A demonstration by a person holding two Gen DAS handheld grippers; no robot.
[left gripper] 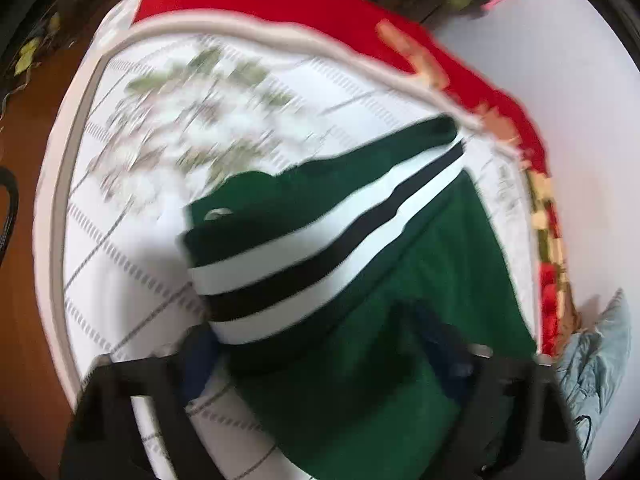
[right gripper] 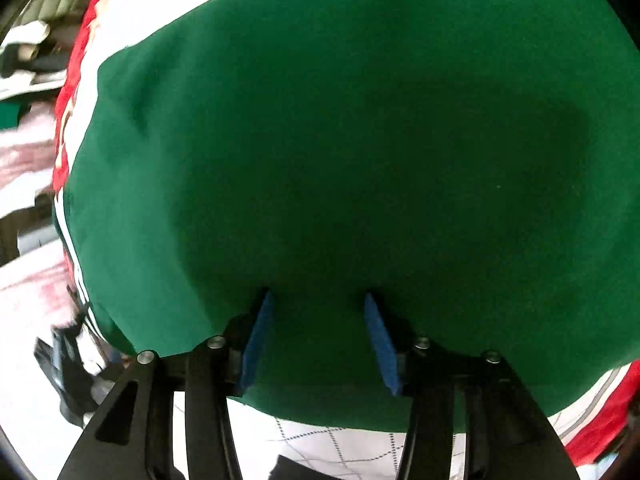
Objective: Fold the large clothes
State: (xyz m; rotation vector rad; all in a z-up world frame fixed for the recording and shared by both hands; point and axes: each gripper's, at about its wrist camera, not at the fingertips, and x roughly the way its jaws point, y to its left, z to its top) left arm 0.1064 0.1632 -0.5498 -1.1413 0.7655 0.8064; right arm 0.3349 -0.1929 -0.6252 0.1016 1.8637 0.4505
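Note:
A dark green garment (left gripper: 384,300) with white and black side stripes (left gripper: 320,256) lies on a white quilted bed (left gripper: 132,280). The left wrist view is motion-blurred. My left gripper (left gripper: 320,344) is open, its blue pads wide apart over the near part of the garment. In the right wrist view the green fabric (right gripper: 340,140) fills the frame. My right gripper (right gripper: 318,300) is open, its blue pads (right gripper: 256,344) apart just above the cloth and holding nothing.
A red blanket (left gripper: 280,4) borders the bed's far and right edges. A light blue cloth (left gripper: 596,364) lies at the right. Wooden floor (left gripper: 24,160) is at the left. Clothes are piled beyond the bed (right gripper: 32,40).

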